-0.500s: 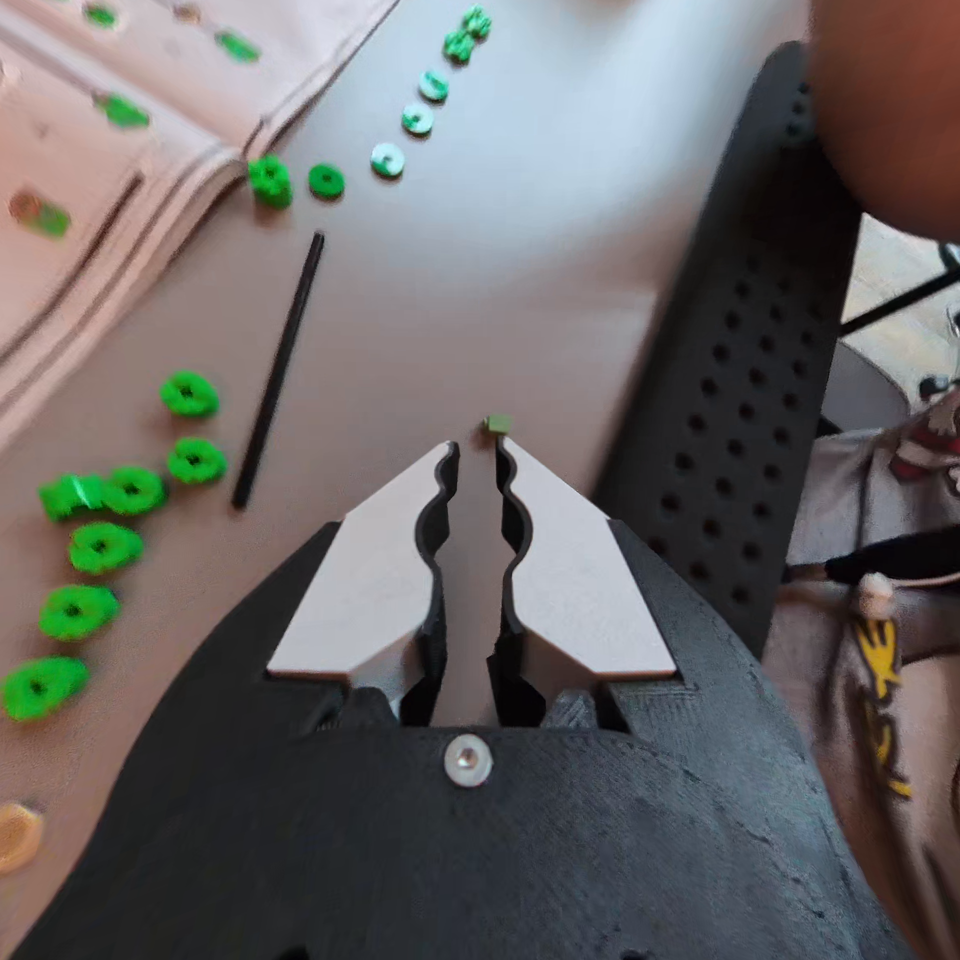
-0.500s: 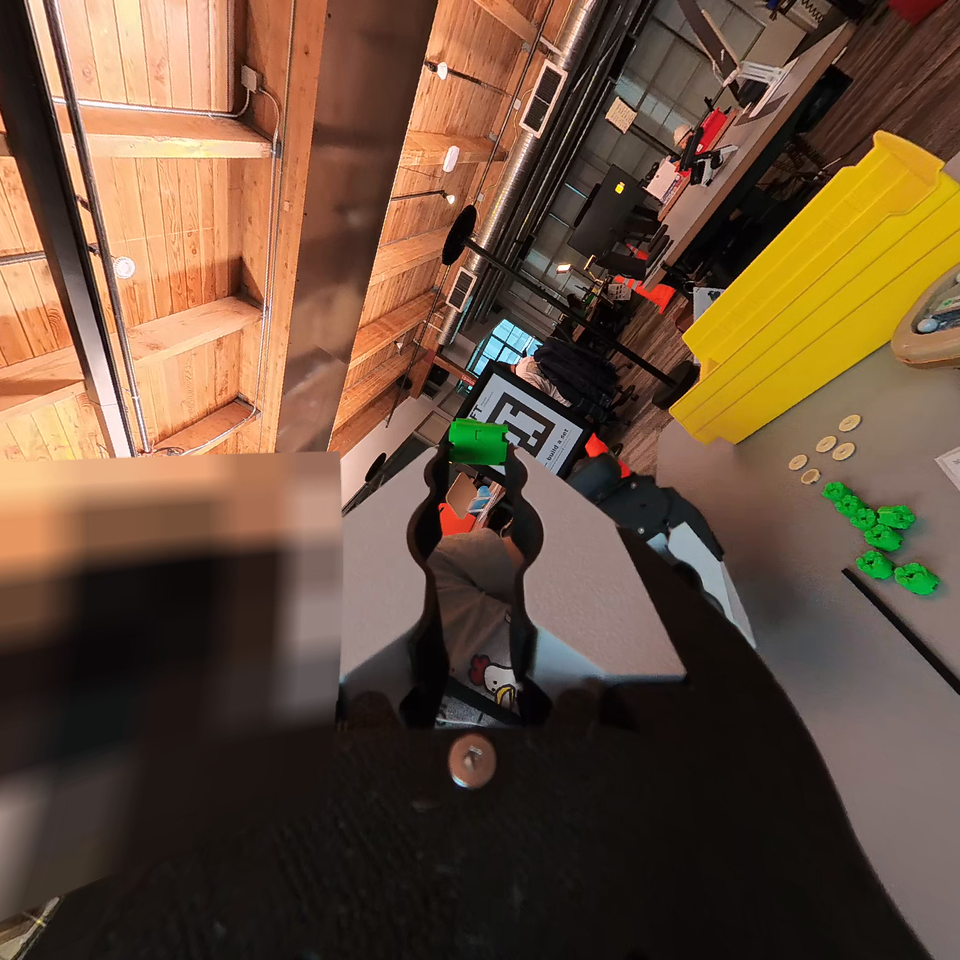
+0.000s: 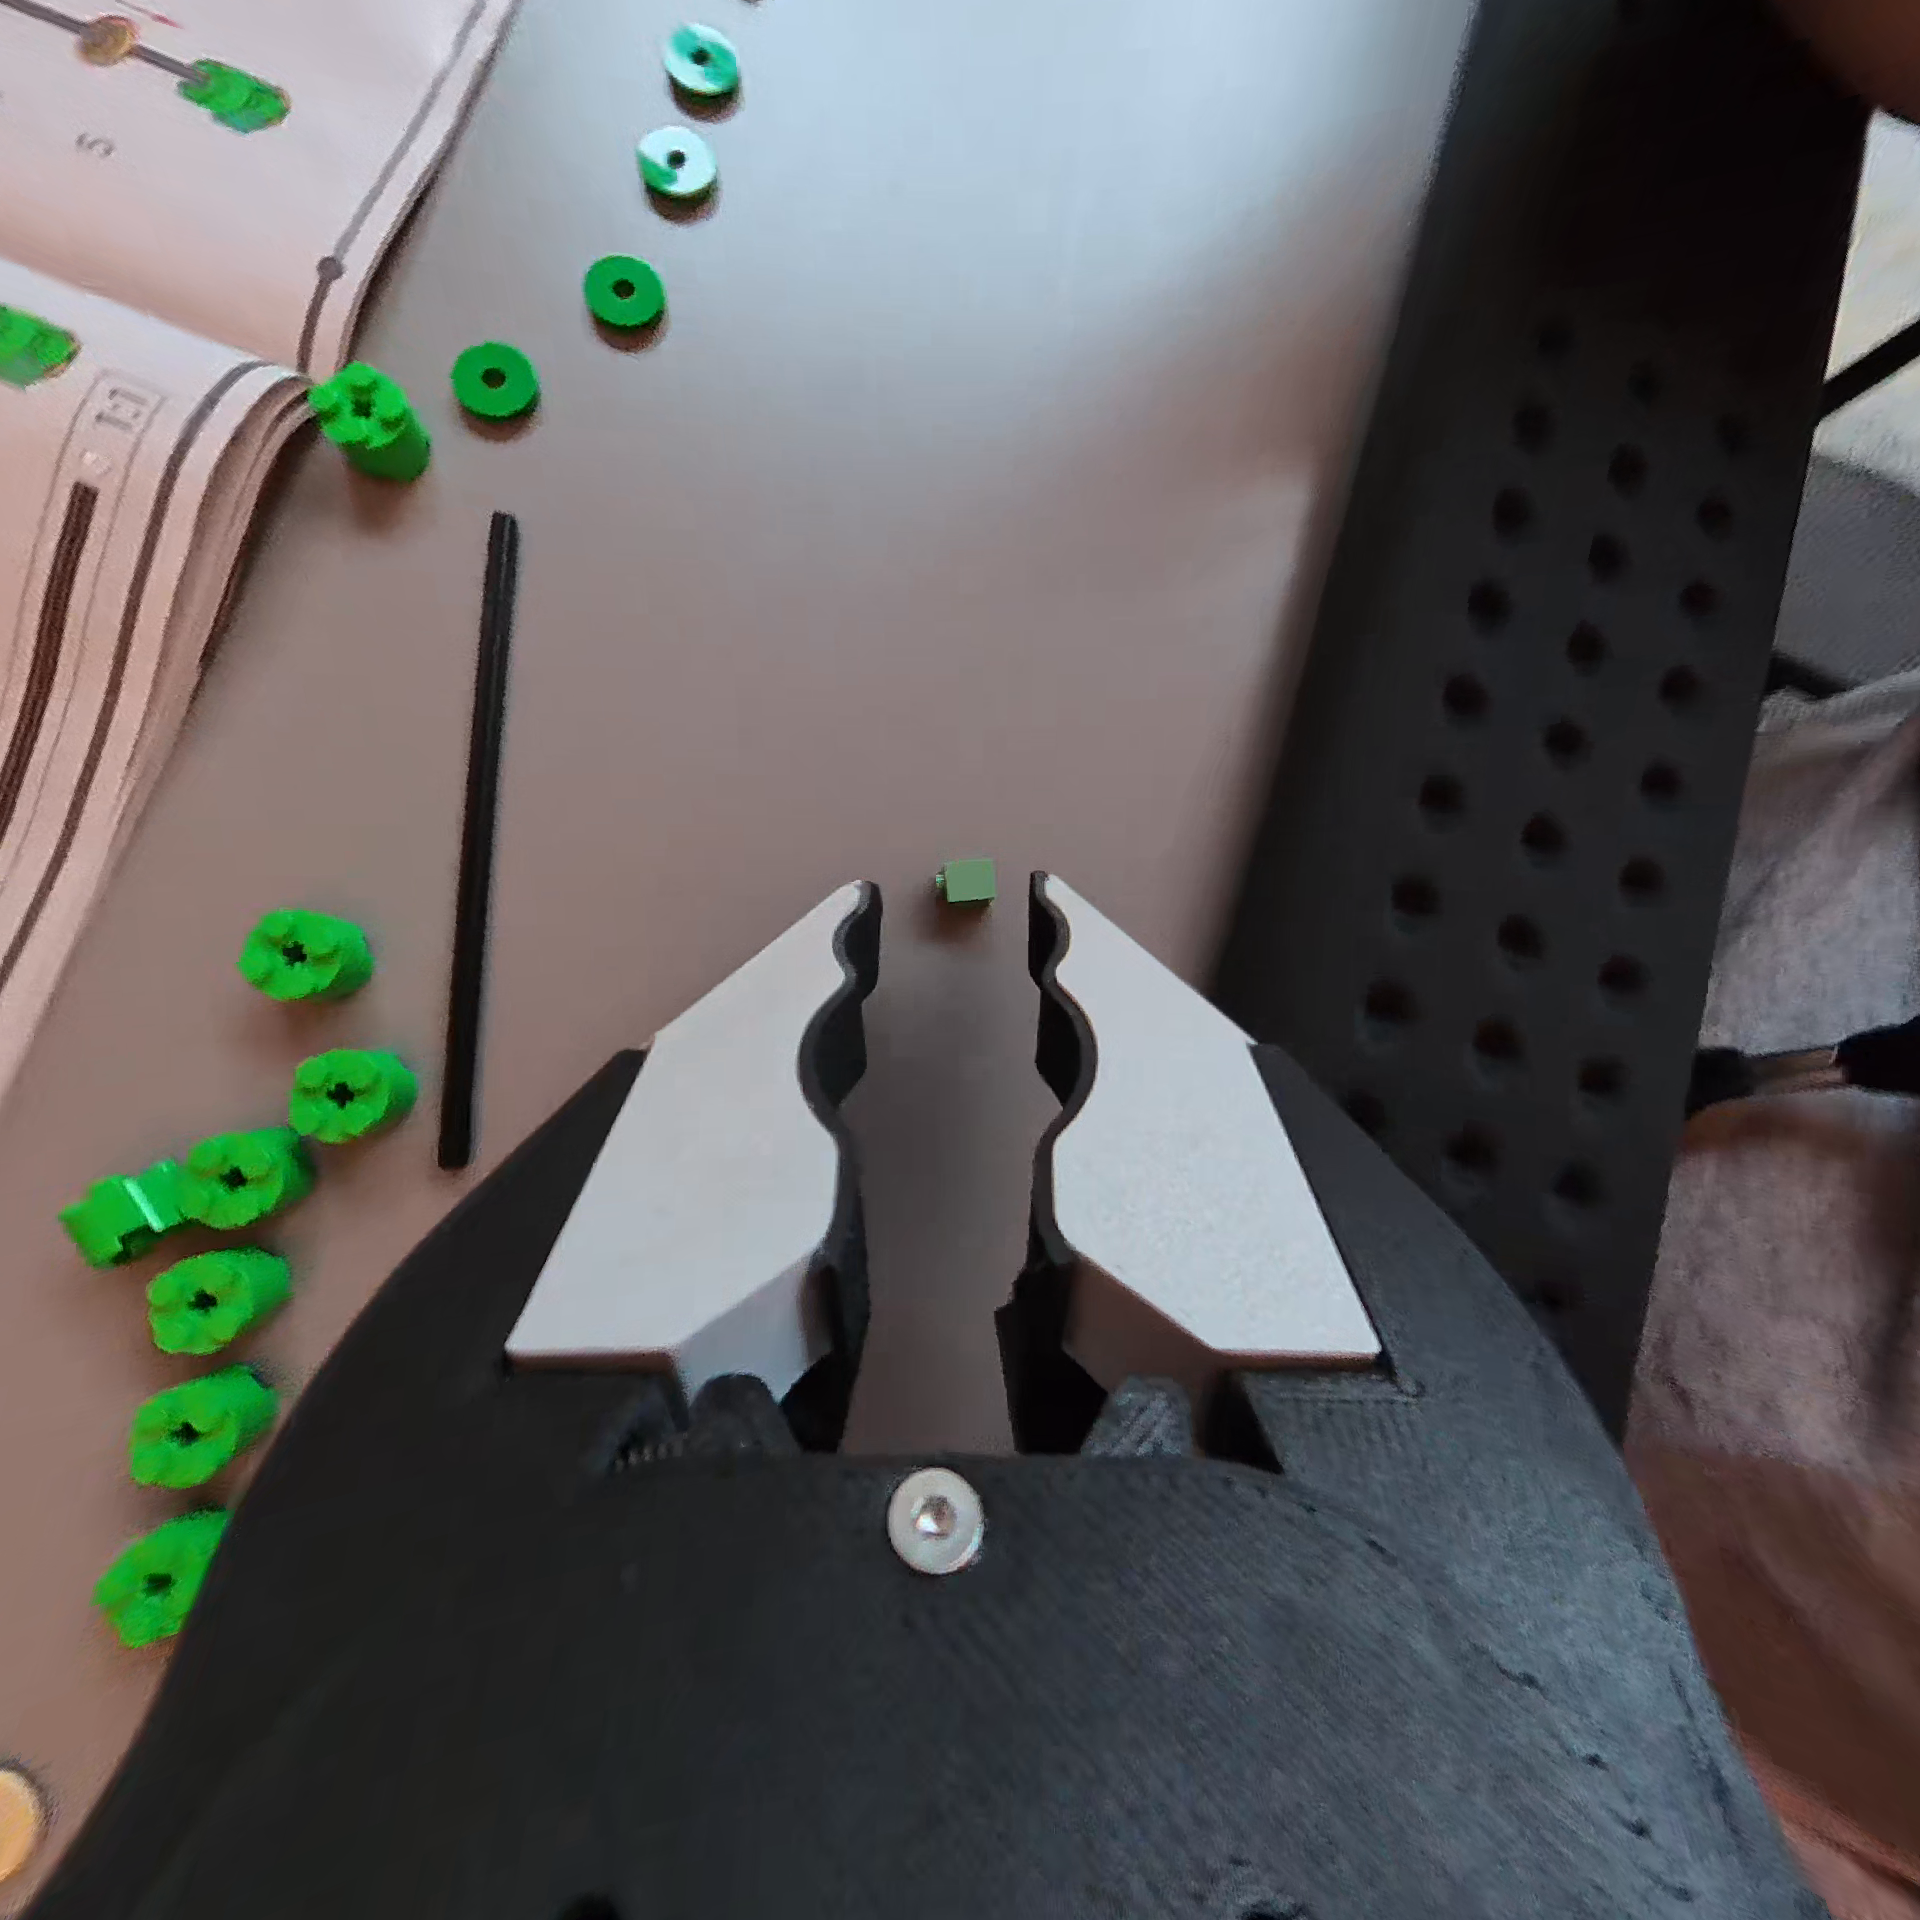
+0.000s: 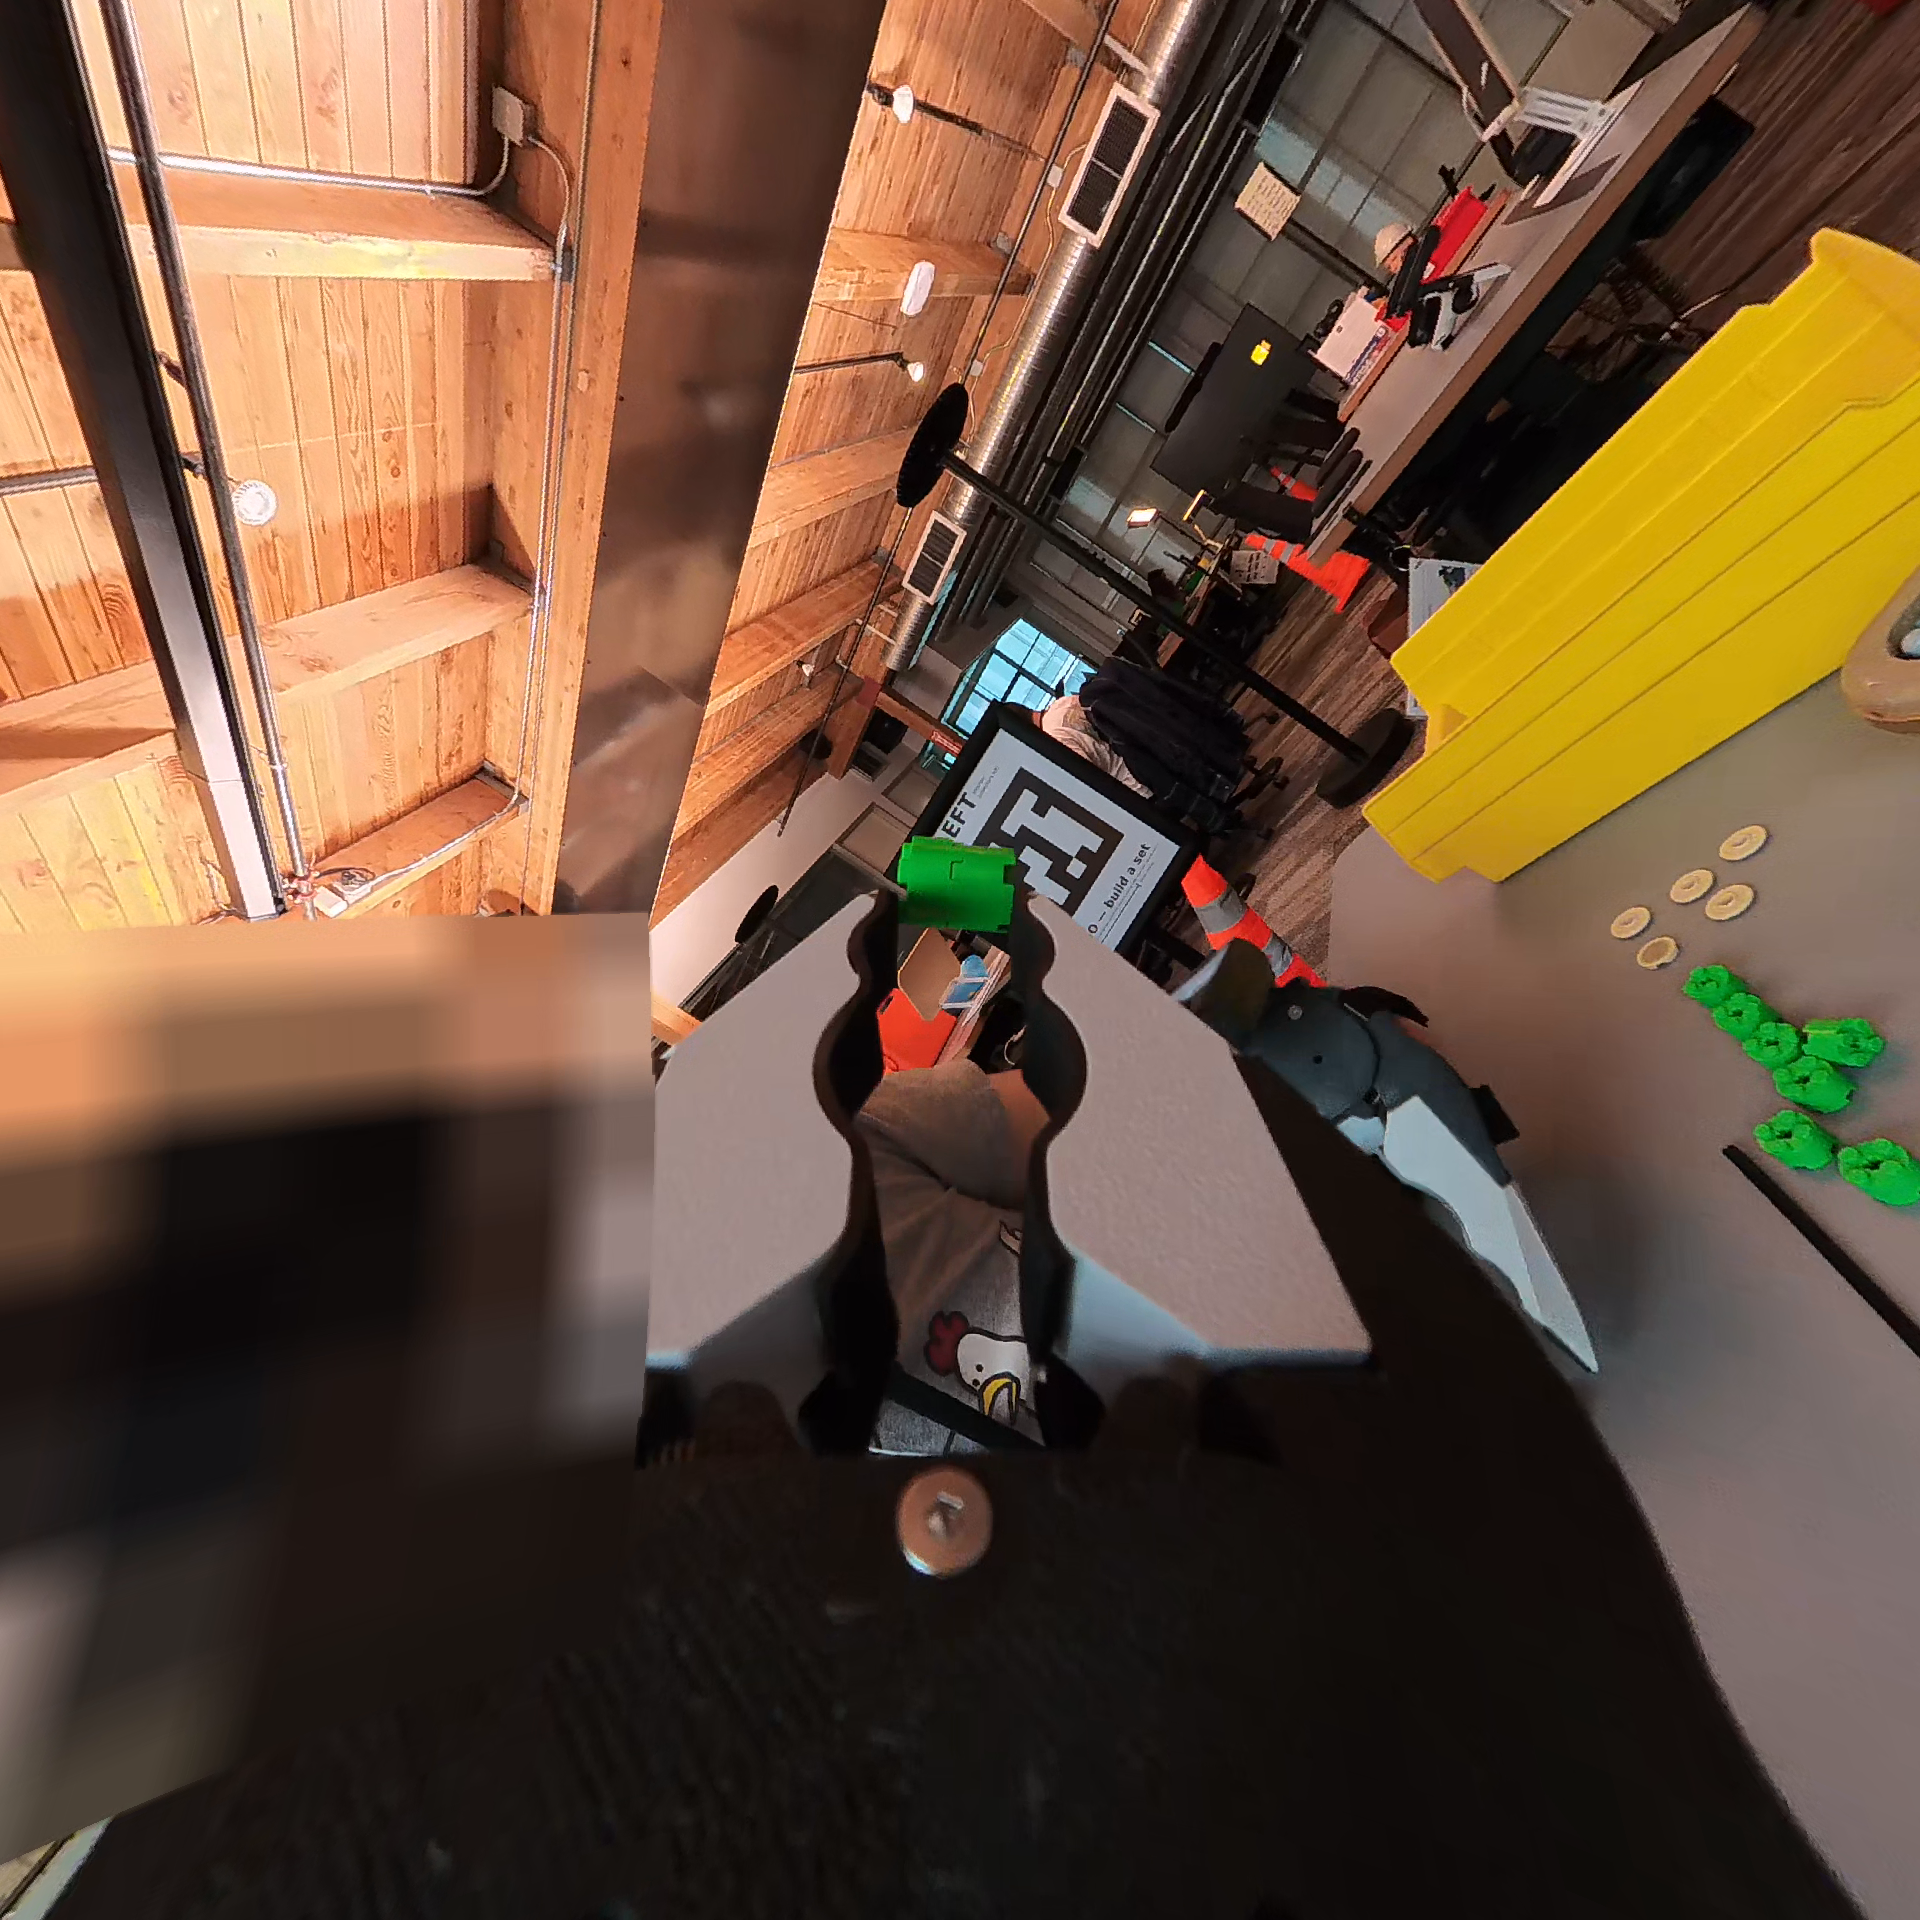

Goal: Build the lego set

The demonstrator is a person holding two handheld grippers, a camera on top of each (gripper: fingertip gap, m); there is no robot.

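My left gripper [image 3: 954, 896] is open just above the grey table, its tips on either side of a tiny dark green piece [image 3: 968, 882] that lies between them. A long black axle [image 3: 478, 831] lies to its left. Several bright green round bricks [image 3: 307, 954] sit in a column at the far left. My right gripper [image 4: 954, 906] is lifted off the table, tilted up toward the room, and shut on a bright green brick [image 4: 954, 883]. The left gripper [image 4: 1403, 1101] also shows in the right wrist view, low over the table.
An open instruction booklet [image 3: 156, 343] lies at the upper left, with a green cylinder brick [image 3: 371, 421] and flat green round plates [image 3: 623, 293] beside it. A black perforated chair back [image 3: 1558, 675] stands at the right. A yellow bin [image 4: 1662, 582] and tan discs [image 4: 1694, 885] are on the table. Left tips to right tips: about 30 centimeters. My left tips are roughly 8 centimeters from the long black axle [image 3: 478, 831].
My left gripper has opened wider and moved forward, so the tiny dark green piece now sits between its tips. The right gripper still holds its green brick.
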